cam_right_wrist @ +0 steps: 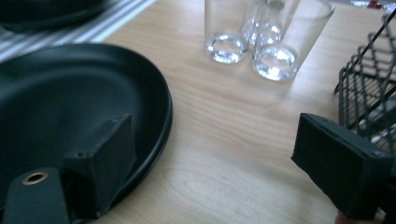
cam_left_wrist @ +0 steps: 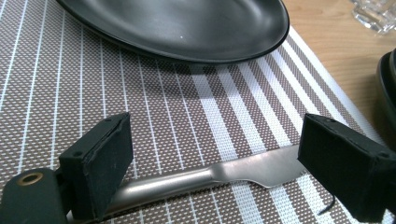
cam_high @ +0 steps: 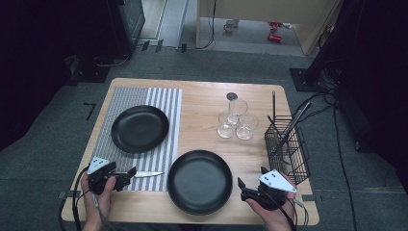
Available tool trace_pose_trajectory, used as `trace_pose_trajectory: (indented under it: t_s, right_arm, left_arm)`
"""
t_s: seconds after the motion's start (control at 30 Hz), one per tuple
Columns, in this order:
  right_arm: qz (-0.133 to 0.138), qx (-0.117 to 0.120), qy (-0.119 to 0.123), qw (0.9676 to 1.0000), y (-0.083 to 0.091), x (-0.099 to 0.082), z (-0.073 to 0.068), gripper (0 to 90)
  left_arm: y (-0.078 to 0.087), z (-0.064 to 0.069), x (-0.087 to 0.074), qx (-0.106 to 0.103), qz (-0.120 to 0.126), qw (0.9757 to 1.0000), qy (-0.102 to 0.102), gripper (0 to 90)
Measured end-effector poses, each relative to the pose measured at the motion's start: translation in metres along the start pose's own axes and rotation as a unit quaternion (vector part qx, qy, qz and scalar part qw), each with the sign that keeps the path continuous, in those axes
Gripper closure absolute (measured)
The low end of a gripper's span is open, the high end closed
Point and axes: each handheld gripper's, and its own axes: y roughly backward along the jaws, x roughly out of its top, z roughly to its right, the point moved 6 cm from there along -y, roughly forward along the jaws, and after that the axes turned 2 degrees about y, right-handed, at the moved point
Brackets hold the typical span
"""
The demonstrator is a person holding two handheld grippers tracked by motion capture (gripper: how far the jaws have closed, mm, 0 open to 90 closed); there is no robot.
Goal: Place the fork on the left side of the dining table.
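Currently the left gripper (cam_left_wrist: 212,154) straddles the steel table knife (cam_left_wrist: 205,177) on the striped woven placemat (cam_left_wrist: 187,112) with jaws wide, risking a skewed pinch, while the right gripper (cam_right_wrist: 215,163), also wide, could clip the round black plate (cam_right_wrist: 70,98).

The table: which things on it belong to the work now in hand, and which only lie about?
In hand:
- knife, on the striped mat, between the open left tongs
- near plate, beside the open right tongs

Lying about:
- far plate
- three glasses
- wire basket
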Motion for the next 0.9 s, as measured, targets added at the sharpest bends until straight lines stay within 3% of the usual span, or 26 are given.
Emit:
trace_pose_trajectory:
  t_s: [0.4, 0.63, 0.9]
  right_arm:
    - [0.055, -0.035, -0.005, 0.9979, 0.021, 0.044, 0.014, 19.5]
    - [0.081, -0.083, -0.004, 0.9932, 0.027, 0.067, 0.033, 28.4]
    - [0.086, -0.122, -0.014, 0.9887, 0.021, 0.083, 0.054, 36.8]
  left_arm:
    - [-0.001, 0.000, -0.002, 0.002, -0.006, 1.0000, 0.002, 10.4]
    - [-0.001, 0.000, -0.002, 0.000, -0.009, 1.0000, -0.001, 11.4]
    - [-0.001, 0.000, -0.002, 0.000, -0.010, 0.9999, -0.002, 11.5]
